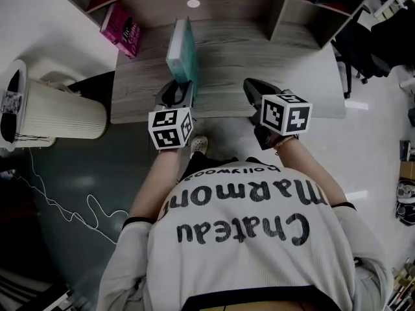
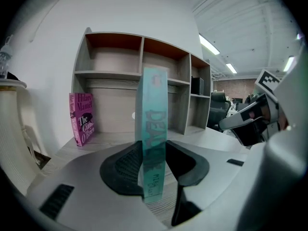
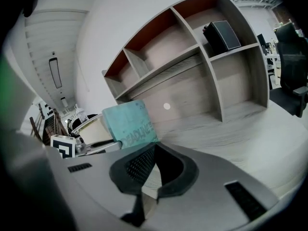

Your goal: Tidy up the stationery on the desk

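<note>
Teal rectangular book (image 1: 183, 50) stands on edge on the pale wooden desk (image 1: 292, 63), long axis 6-to-12 o'clock, near end seemingly clamped in the left gripper (image 1: 180, 88); the right gripper (image 1: 254, 88), closed and empty, sits at its 4 o'clock.

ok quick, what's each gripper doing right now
Left gripper: closed on the upright teal book.
Right gripper: closed, nothing between its jaws.

Head view looks down; gripper views share book (image 2: 153, 105).
</note>
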Tool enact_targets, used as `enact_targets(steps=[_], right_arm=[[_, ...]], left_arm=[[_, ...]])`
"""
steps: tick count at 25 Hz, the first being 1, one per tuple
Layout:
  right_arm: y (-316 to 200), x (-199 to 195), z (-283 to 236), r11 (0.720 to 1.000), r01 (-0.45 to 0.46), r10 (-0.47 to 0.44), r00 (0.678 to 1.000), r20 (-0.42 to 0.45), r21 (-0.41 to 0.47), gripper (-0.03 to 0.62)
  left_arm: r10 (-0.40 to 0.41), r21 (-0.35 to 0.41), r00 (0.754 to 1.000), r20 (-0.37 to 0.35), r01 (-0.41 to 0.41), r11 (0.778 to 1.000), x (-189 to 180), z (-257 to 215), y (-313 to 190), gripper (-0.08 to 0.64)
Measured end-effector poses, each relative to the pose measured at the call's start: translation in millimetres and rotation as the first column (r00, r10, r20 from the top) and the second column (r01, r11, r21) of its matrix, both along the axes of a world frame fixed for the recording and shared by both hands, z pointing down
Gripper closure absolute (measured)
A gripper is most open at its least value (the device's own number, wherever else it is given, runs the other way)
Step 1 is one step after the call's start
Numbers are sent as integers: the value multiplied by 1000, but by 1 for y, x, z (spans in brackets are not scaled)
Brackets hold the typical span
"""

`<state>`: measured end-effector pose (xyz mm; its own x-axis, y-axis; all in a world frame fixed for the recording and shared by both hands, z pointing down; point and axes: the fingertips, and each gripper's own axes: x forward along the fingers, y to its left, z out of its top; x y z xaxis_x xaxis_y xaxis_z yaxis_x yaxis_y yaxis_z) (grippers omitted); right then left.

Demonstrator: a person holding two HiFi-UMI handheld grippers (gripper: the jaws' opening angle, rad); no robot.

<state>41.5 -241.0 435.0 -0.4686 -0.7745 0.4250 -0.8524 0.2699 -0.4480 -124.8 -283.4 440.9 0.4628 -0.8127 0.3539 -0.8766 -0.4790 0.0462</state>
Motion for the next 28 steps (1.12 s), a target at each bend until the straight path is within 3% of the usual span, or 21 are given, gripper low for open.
enact_targets(steps=[8,28], right_arm=[[-46,-39,-10,999,-53,53,999,12,-2,577],[-96,-104,-24,991,-135,135,991,-15,0,577]], left_arm=[[60,9,998,-11,-60,998,-36,-14,-44,403],[5,13,998,-63,-4,1000,-141,-18,-125,403]])
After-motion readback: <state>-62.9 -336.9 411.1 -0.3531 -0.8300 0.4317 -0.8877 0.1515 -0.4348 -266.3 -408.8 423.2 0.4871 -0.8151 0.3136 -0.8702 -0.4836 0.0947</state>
